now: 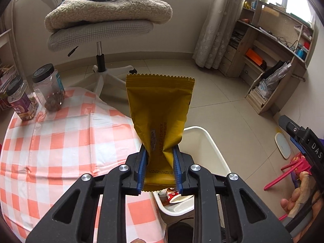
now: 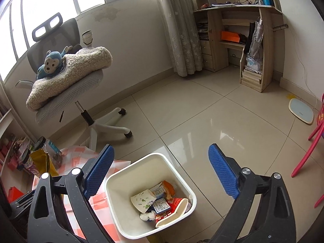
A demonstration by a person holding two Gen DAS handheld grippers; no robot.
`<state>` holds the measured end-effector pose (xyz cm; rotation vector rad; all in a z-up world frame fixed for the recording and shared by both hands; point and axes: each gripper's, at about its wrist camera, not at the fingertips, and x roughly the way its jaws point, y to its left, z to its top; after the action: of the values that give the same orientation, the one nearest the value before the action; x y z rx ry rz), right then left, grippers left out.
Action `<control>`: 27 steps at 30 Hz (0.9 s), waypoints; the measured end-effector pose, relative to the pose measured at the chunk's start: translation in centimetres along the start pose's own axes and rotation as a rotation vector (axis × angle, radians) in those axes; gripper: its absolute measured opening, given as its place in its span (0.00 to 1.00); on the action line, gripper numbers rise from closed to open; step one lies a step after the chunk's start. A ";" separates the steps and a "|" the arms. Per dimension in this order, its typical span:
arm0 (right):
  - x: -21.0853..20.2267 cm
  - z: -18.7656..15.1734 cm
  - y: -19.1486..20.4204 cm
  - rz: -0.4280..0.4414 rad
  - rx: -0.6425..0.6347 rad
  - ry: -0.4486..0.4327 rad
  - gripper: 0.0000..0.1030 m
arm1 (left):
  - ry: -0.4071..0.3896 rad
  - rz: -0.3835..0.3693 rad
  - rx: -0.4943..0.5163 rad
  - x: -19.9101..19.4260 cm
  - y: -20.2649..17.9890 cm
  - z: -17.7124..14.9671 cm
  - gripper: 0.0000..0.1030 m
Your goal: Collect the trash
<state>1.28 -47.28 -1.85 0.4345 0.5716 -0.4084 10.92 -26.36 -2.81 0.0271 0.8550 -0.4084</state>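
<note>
My left gripper [image 1: 159, 151] is shut on a yellow snack wrapper [image 1: 160, 109], which stands upright between the blue pads, above the table's edge and the bin's near rim. The white trash bin [image 1: 204, 137] sits on the floor beside the table. In the right wrist view my right gripper [image 2: 161, 158] stands wide open with nothing between its fingers, hovering over the white trash bin [image 2: 121, 178]. Inside lie several cartons, wrappers and a paper cup [image 2: 143, 199]. The yellow wrapper [image 2: 41, 160] also shows at the left edge of that view.
The round table carries an orange-and-white checked cloth [image 1: 60, 141] with two dark-lidded jars [image 1: 48, 87] at its far side. A swivel chair [image 2: 66, 85] with a fleece blanket and a plush monkey stands beyond. A wooden desk [image 2: 243, 40], a floor scale [image 2: 301, 111] and a pink chair [image 2: 311, 147] are to the right.
</note>
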 end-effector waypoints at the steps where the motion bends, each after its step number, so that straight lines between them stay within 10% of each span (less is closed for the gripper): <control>1: -0.2 0.2 -0.7 -0.006 0.018 -0.008 0.89 | 0.006 -0.014 0.009 0.4 -0.9 0.3 0.30; 8: -1.5 0.9 -2.6 -0.023 0.090 -0.057 0.92 | -0.034 -0.083 0.050 -0.6 -3.7 0.9 0.68; 15: -3.1 0.4 0.5 -0.021 -0.019 -0.109 0.93 | -0.097 -0.069 0.018 -4.4 -0.9 -0.2 0.81; 27: -9.6 -4.0 8.9 0.103 -0.149 -0.169 0.93 | -0.636 0.493 0.036 -17.4 4.8 -7.2 0.93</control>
<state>-3.50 -35.55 3.26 0.2816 0.4104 -0.2986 -2.79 -14.68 4.61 0.1314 0.1937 0.0423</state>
